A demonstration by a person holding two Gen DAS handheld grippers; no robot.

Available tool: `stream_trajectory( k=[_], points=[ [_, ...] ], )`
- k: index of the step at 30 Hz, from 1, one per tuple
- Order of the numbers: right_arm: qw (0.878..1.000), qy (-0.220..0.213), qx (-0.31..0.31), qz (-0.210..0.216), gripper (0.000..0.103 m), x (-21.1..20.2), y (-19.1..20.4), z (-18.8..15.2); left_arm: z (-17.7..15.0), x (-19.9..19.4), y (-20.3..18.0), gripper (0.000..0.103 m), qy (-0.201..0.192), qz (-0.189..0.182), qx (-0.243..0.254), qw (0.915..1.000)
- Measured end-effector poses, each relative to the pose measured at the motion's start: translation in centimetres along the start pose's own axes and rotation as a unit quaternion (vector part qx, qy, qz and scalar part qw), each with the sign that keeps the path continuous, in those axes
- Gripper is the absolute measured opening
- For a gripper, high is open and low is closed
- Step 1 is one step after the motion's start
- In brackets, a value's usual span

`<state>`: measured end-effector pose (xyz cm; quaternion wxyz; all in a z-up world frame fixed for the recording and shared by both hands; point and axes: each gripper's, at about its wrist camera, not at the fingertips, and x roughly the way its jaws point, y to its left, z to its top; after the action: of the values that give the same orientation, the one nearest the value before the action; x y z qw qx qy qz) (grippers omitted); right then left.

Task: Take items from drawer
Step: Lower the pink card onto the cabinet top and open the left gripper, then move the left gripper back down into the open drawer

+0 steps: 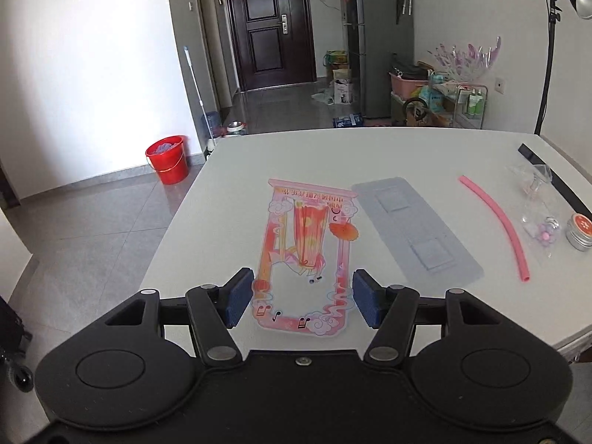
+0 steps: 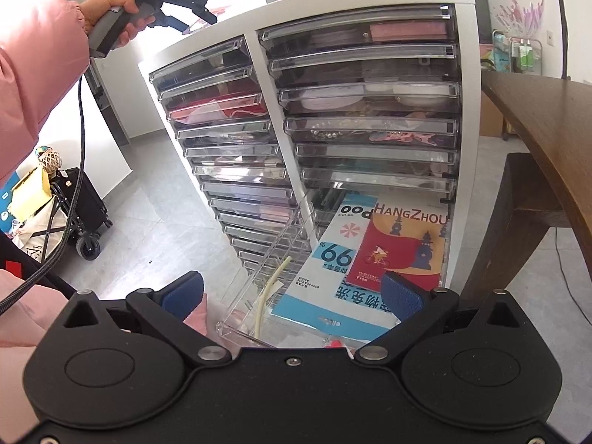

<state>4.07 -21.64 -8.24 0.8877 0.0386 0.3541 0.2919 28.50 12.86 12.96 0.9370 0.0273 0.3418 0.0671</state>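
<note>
In the right wrist view a clear drawer (image 2: 259,288) is pulled out of the white drawer cabinet (image 2: 266,85). Inside lie a red Hangzhou booklet (image 2: 399,248), a blue and white packet (image 2: 333,277) and a cream tube (image 2: 270,292). My right gripper (image 2: 292,292) hangs open just above the drawer's front. In the left wrist view my left gripper (image 1: 301,298) is open over a pink decorated card (image 1: 307,251) lying flat on the white table (image 1: 229,192), its fingers either side of the card's near end without gripping it.
On the table lie a grey blister sheet (image 1: 414,229), a pink tube (image 1: 495,222), a clear bag of trinkets (image 1: 540,218) and a small tin (image 1: 581,229). A red bucket (image 1: 167,159) stands on the floor. A brown table (image 2: 547,140) is right of the cabinet; a hand (image 2: 118,14) holds the other gripper.
</note>
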Motion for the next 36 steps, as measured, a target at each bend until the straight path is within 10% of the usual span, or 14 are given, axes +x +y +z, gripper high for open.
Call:
stream_trajectory(
  k=[6,9,13,22,36],
  points=[
    [1.0,0.004,-0.006,-0.013,0.103,-0.2,-0.1,0.1,0.4,0.6,-0.1,0.062,0.005,-0.006,-0.02,0.9998],
    [1.0,0.006,-0.009,-0.011,0.103,-0.2,-0.1,0.0,0.4,0.6,-0.5,0.09,0.003,0.003,-0.016,0.9999],
    [1.0,0.007,-0.011,-0.009,0.103,-0.2,0.0,0.0,0.6,-0.3,-1.5,0.101,-0.028,0.018,-0.001,0.9994],
    [1.0,0.012,-0.021,-0.009,0.103,0.0,0.3,-0.1,0.4,-4.0,-2.6,0.103,-0.108,0.014,-0.018,0.9939],
    [0.999,0.026,-0.039,-0.011,0.103,0.3,0.9,-0.4,-10.7,-11.8,-11.8,0.103,-0.109,-0.171,0.168,0.9648]
  ],
)
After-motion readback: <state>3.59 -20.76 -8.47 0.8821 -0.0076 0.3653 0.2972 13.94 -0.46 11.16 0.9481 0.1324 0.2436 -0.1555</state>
